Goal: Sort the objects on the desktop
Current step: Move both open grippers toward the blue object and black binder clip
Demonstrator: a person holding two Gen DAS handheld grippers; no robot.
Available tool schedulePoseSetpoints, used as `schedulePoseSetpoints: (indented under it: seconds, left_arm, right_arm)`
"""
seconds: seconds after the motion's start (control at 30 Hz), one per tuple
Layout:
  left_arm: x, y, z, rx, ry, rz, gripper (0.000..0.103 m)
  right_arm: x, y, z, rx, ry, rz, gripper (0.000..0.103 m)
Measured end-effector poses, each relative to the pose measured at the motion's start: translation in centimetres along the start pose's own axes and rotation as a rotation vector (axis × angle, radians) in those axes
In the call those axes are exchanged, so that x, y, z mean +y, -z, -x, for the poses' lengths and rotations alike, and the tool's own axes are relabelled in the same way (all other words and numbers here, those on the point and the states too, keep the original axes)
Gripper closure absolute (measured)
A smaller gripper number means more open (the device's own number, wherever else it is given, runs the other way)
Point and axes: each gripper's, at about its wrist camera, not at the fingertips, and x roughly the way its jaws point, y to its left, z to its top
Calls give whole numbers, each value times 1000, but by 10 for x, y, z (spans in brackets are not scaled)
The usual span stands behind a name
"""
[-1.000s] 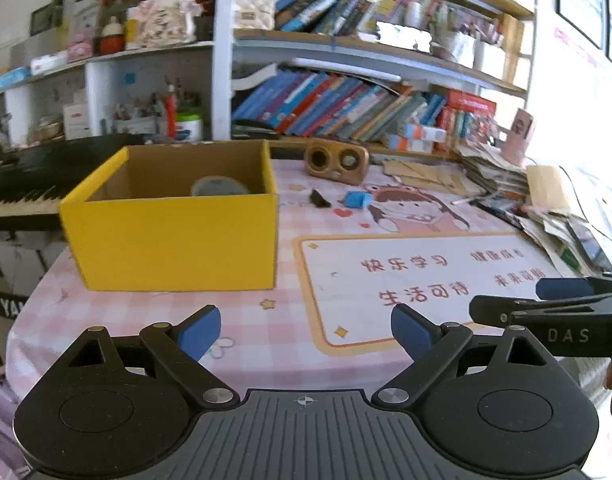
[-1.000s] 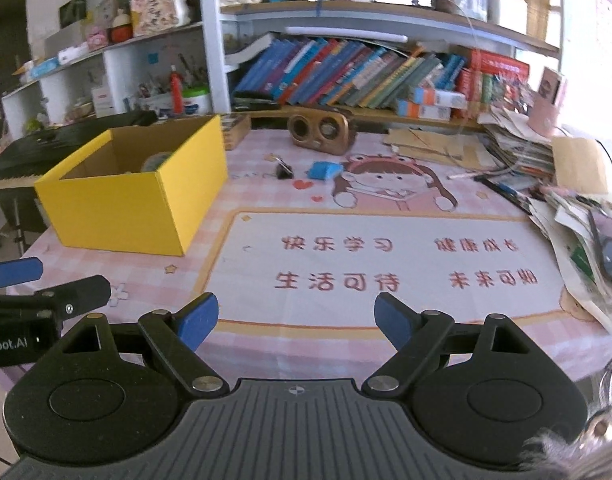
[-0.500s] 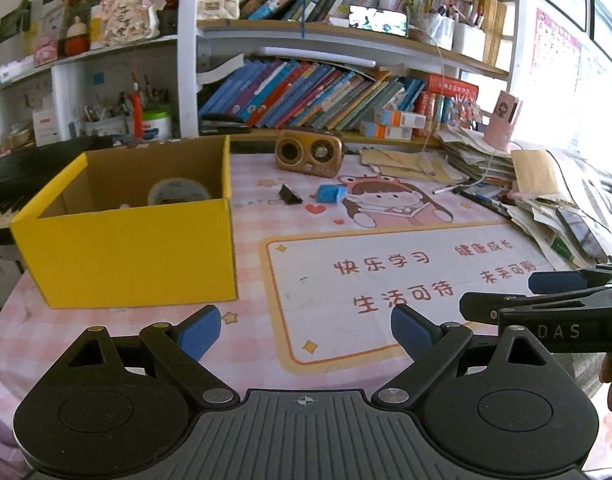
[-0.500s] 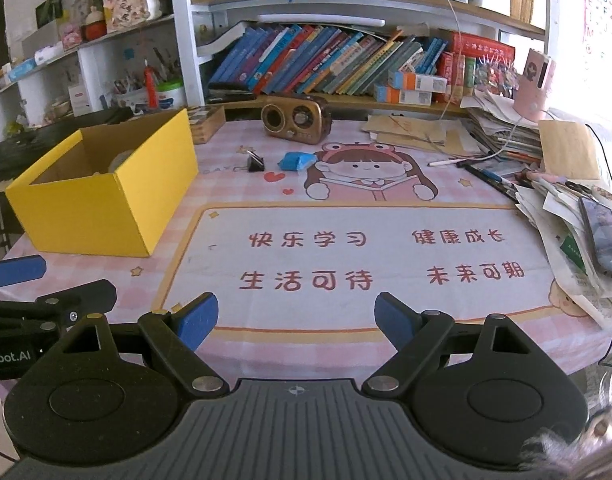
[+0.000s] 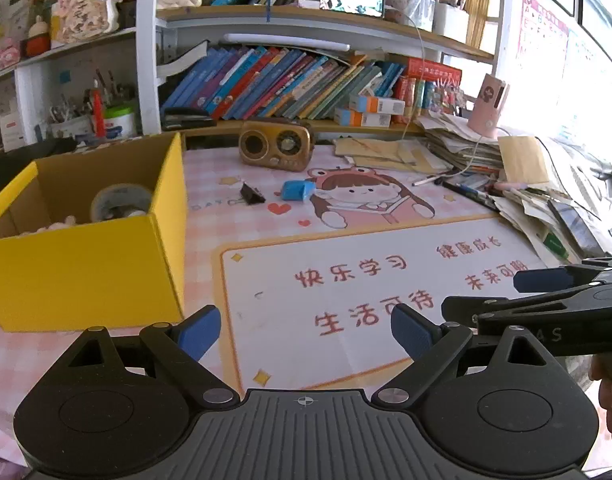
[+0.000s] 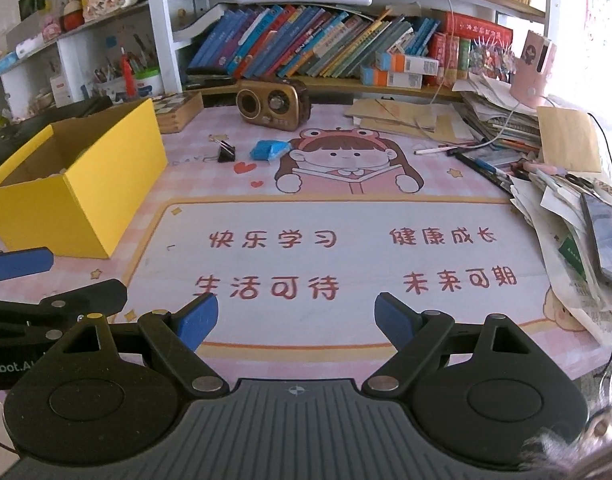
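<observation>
Both grippers, left gripper (image 5: 301,330) and right gripper (image 6: 295,318), have advanced over the surface (image 6: 346,200) toward the binder clip (image 6: 225,152) and blue eraser (image 6: 267,149). Jaws spread and empty, presumably ready to carry either to the yellow box (image 5: 85,264).

Both wrist cameras face the same desk mat (image 5: 386,280).

left gripper (image 5: 305,334): black ribbed body, round hubs, silver screws, blue pads | right gripper (image 6: 296,321): same build, white "DAS" lettering
</observation>
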Motion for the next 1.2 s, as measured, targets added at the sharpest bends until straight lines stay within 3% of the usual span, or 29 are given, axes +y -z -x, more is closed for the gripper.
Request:
schedulePoseSetpoints:
  seconds: [0.8,1.2]
  left_arm:
    - [-18,-66,-84,-9,-156,110,9]
    - [-8,-109,-134,-37,-230,177,10]
  right_arm:
    - [-62,-74,-83,13,-122,59,18]
    - [-74,-119,-137,-89,-253,187,18]
